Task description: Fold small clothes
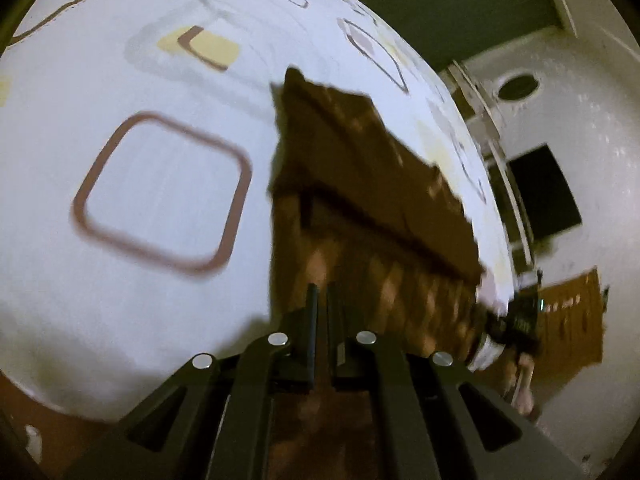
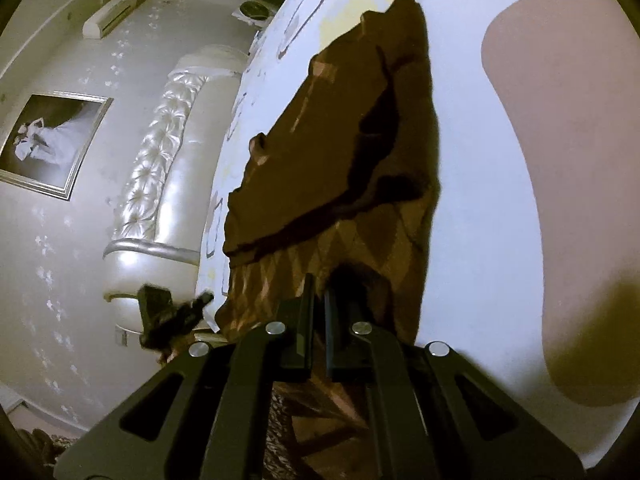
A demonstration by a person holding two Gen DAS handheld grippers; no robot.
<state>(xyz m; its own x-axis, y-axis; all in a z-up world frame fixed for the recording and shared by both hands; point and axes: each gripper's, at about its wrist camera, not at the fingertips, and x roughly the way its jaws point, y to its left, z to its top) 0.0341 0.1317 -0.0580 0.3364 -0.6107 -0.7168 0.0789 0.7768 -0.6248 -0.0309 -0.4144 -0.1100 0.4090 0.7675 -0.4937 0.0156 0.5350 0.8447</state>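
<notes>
A brown garment (image 1: 360, 184) with a diamond pattern stretches across a white bed sheet (image 1: 160, 168) printed with rounded squares. My left gripper (image 1: 322, 292) is shut on its near edge, and the cloth runs away from the fingers, partly lifted. In the right wrist view the same brown garment (image 2: 332, 152) lies doubled over, its far half folded onto the near half. My right gripper (image 2: 318, 284) is shut on the near edge there. The other gripper (image 2: 172, 312) shows at the cloth's left corner, and the right one (image 1: 516, 320) appears blurred at the right in the left wrist view.
The bed sheet (image 2: 480, 160) carries a large pink patch (image 2: 568, 128). A tufted white headboard (image 2: 160, 152) stands past the bed's edge. On the wall hang a framed picture (image 2: 48, 140) and an air conditioner (image 2: 116, 12). A dark screen (image 1: 548, 192) is on the wall.
</notes>
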